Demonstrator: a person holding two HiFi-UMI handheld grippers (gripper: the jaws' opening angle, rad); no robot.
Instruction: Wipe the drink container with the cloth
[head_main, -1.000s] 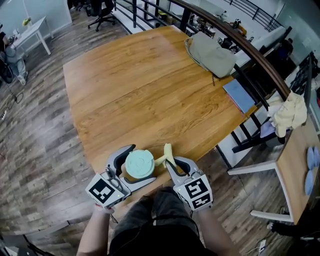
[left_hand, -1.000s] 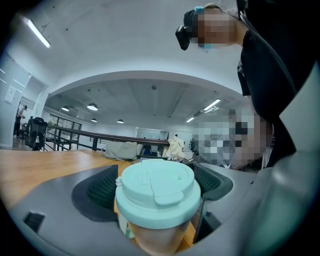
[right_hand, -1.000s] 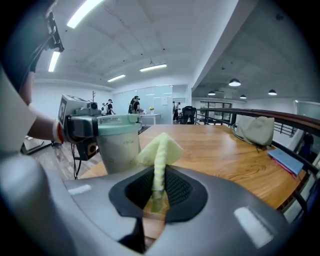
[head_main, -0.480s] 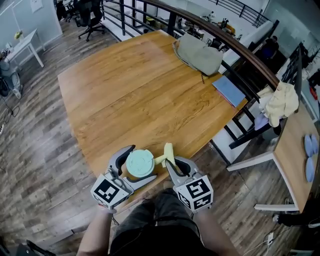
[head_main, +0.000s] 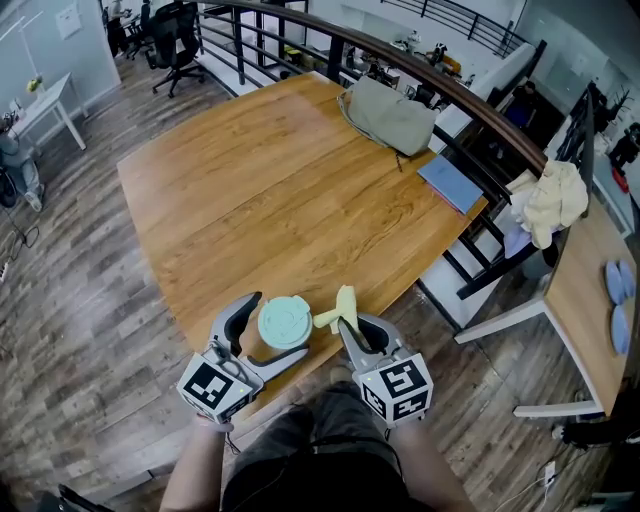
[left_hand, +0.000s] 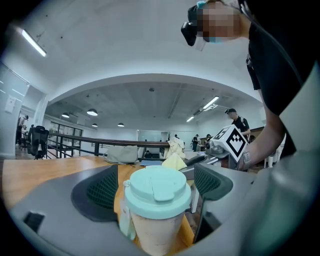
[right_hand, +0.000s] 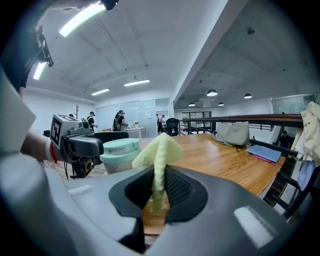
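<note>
I've got left gripper (head_main: 278, 328) spread around cup (head_main: 284, 320) at worktop (head_main: 270, 190) near edge | right gripper (head_main: 348, 326) pinching cloth (head_main: 340, 308) just beside | bare wood up to far-edge bag (head_main: 390, 112)

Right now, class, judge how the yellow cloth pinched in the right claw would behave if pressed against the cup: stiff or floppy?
Probably floppy: the cloth folds and droops above the right claw pinching it. Likely light, since that thin pinch carries it. Against the cup, it would probably crumple rather than push.
</note>
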